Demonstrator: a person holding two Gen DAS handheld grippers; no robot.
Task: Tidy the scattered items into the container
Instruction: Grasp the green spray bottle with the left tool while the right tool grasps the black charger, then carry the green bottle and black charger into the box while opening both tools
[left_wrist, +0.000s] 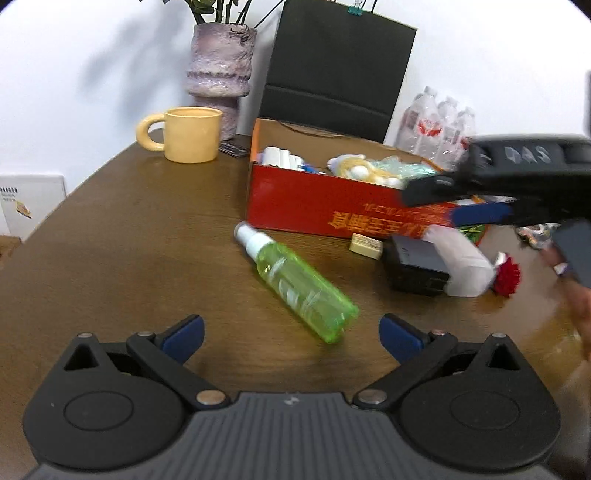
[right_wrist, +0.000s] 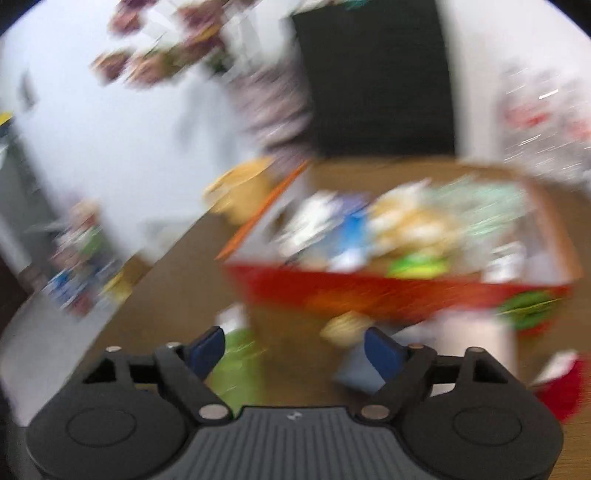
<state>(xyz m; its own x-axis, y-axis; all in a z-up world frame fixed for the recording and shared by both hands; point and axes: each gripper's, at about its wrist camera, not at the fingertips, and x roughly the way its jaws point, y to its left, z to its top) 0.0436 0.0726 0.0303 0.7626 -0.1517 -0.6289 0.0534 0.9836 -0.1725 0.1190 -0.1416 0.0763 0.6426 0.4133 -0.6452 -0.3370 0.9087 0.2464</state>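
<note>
Both tools tilt downward with fingers spread and empty, the left tool (left_wrist: 291, 332) above the green spray bottle (left_wrist: 295, 282), the right tool (right_wrist: 294, 349) before the red box (right_wrist: 369, 291).

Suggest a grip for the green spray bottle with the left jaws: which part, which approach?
Probably best mid-body. The green spray bottle lies flat on the table, white cap toward the red box, base nearest the left gripper. Come from above with open jaws spanning its narrow width, turned crosswise to its diagonal axis; the tapered cap offers less purchase.
</note>
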